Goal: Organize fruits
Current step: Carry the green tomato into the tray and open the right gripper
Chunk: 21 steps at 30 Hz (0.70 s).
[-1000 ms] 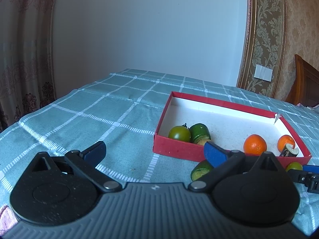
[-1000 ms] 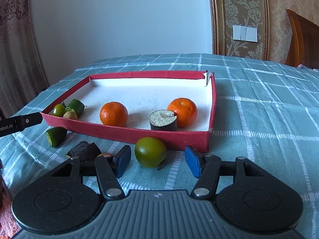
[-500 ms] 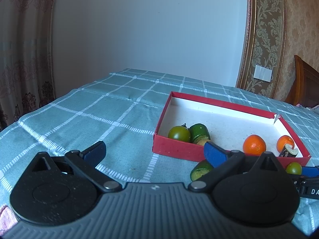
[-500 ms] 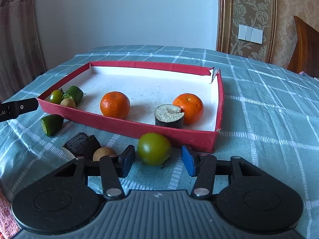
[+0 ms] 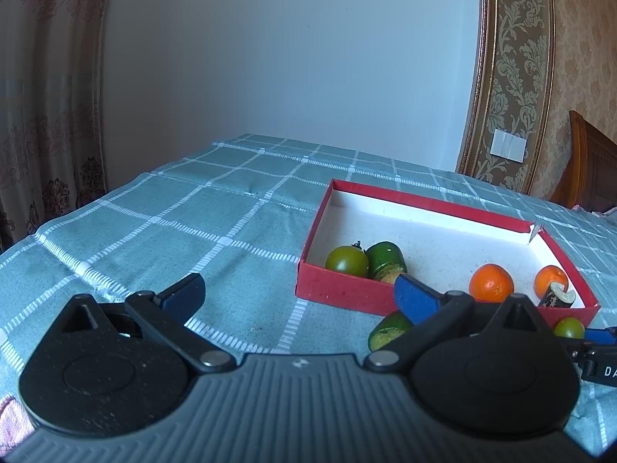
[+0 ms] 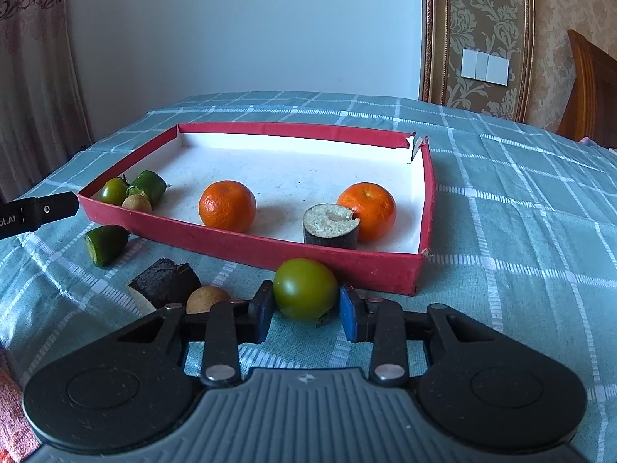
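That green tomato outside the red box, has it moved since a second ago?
No. The green tomato lies against the red box as before; the right tool has just been closing around it.

I count two oranges (image 6: 227,205) (image 6: 368,209), both in the one red box (image 6: 246,245). Green tomatoes: two, one in the box (image 6: 114,191), one outside (image 6: 305,288). Green cucumber pieces: two, one inside (image 6: 151,185), one outside (image 6: 105,243). Dark cut chunks: two, one inside (image 6: 331,225), one outside (image 6: 166,281). Small tan round fruits: two, one inside (image 6: 136,203), one outside (image 6: 206,298).
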{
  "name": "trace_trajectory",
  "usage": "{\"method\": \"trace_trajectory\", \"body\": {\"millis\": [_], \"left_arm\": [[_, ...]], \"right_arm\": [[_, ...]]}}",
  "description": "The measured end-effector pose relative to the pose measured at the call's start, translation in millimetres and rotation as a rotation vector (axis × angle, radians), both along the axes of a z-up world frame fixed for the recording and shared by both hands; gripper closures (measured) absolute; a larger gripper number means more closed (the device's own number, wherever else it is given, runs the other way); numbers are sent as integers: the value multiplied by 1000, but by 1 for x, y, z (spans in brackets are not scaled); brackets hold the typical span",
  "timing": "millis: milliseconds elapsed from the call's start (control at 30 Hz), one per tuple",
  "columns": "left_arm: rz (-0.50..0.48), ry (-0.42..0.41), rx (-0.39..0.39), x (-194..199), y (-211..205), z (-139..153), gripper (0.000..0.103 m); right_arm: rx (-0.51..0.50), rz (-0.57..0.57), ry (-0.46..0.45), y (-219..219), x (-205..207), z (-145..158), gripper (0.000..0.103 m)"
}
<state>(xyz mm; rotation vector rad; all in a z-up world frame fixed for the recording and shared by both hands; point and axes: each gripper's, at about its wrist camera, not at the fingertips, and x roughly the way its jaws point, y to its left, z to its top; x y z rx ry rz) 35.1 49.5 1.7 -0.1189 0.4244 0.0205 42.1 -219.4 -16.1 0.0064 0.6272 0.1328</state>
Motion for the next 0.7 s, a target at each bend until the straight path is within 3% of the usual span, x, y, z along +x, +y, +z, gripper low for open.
{"method": "trace_trajectory", "body": {"millis": [200, 433, 700], "left_arm": [[-3, -1, 0, 0, 0, 0, 0], [-4, -1, 0, 0, 0, 0, 0], [-4, -1, -1, 0, 0, 0, 0]], "right_arm": [[32, 5, -18, -4, -9, 5, 69], [76, 14, -91, -5, -13, 34, 69], [61, -5, -147, 0, 17, 53, 69]]}}
